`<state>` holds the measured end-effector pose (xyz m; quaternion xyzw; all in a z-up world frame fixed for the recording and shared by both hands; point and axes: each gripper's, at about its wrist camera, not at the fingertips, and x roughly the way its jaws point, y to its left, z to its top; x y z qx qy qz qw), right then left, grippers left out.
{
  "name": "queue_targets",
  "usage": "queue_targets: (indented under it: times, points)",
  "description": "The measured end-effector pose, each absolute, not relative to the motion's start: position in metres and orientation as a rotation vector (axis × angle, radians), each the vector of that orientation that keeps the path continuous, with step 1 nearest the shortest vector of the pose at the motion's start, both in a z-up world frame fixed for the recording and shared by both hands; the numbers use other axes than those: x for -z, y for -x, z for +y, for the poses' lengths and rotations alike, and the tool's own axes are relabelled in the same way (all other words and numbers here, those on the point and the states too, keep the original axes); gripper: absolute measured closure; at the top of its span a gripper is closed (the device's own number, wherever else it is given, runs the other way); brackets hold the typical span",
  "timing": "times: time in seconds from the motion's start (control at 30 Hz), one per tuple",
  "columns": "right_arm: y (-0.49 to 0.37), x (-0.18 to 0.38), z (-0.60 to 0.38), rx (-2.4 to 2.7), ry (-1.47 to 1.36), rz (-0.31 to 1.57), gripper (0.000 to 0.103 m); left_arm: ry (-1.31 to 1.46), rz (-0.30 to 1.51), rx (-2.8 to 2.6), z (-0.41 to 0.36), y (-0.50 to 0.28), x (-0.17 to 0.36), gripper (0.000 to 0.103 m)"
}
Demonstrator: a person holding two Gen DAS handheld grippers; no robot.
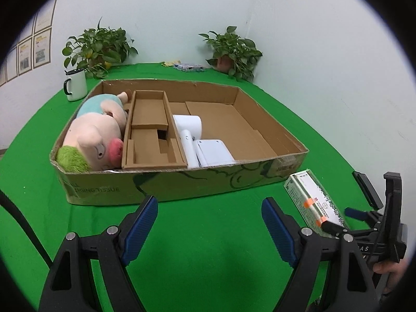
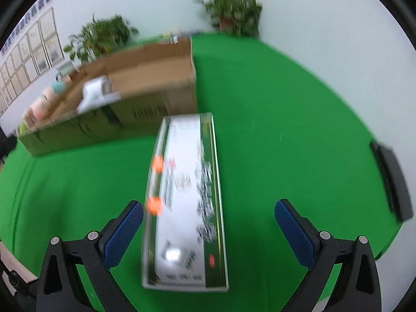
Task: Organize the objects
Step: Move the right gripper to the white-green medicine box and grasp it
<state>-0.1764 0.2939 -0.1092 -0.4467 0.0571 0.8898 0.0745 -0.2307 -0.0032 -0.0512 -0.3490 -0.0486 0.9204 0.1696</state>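
right tool [image 2: 208, 230] tilted down, spread astride long box [image 2: 186, 200], left tool [image 1: 209, 230] released

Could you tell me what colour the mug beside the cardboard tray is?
The mug is white with a black handle and lid, clearest in the left wrist view.

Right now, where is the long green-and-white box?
The long box lies on the green cloth, outside the cardboard tray's near right corner, between the right gripper's open jaws.

A plush toy [image 1: 96, 130] lies in the cardboard tray's [image 1: 182, 182] left compartment; a long box [image 2: 186, 202] lies outside its right corner.
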Motion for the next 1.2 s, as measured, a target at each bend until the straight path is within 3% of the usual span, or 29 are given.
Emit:
queue_targets:
  times: [0.03,0.13,0.17,0.3,0.37,0.4,0.67,0.73,0.8,0.97,1.13,1.2]
  points:
    - [0.175,0.112,0.293,-2.697,1.346,0.219,0.005,0.994,-0.142,-2.609,-0.003,0.23,0.051,0.021]
    - [0.177,0.116,0.271,-2.74,1.38,0.168,0.04,1.0,-0.154,-2.599,-0.008,0.226,0.048,0.021]
    - [0.179,0.117,0.261,-2.759,1.397,0.141,0.041,1.003,-0.156,-2.597,-0.009,0.227,0.047,0.021]
    - [0.183,0.115,0.216,-2.913,1.474,0.184,0.037,1.055,-0.184,-2.551,-0.014,0.226,0.054,0.021]
    - [0.182,0.109,0.195,-2.992,1.461,0.175,0.006,1.105,-0.243,-2.489,-0.017,0.23,0.062,0.021]
    - [0.18,0.106,0.187,-3.04,1.442,0.192,0.001,1.115,-0.257,-2.472,-0.017,0.232,0.065,0.021]
    - [0.167,0.112,0.177,-3.05,1.432,0.045,0.001,1.246,-0.434,-2.217,0.002,0.25,0.101,0.022]
    - [0.175,0.114,0.18,-3.033,1.44,0.056,0.003,1.27,-0.471,-2.16,0.011,0.255,0.109,0.022]
    - [0.176,0.114,0.182,-3.034,1.442,0.066,0.011,1.29,-0.499,-2.121,0.017,0.258,0.115,0.022]
    - [0.175,0.119,0.171,-3.01,1.492,0.025,0.043,1.317,-0.552,-2.068,0.021,0.259,0.125,0.022]
    - [0.174,0.121,0.167,-3.009,1.529,0.158,0.044,1.335,-0.571,-2.06,0.018,0.257,0.128,0.029]
    - [0.176,0.121,0.169,-3.006,1.551,0.253,0.044,1.337,-0.567,-2.077,0.015,0.257,0.127,0.038]
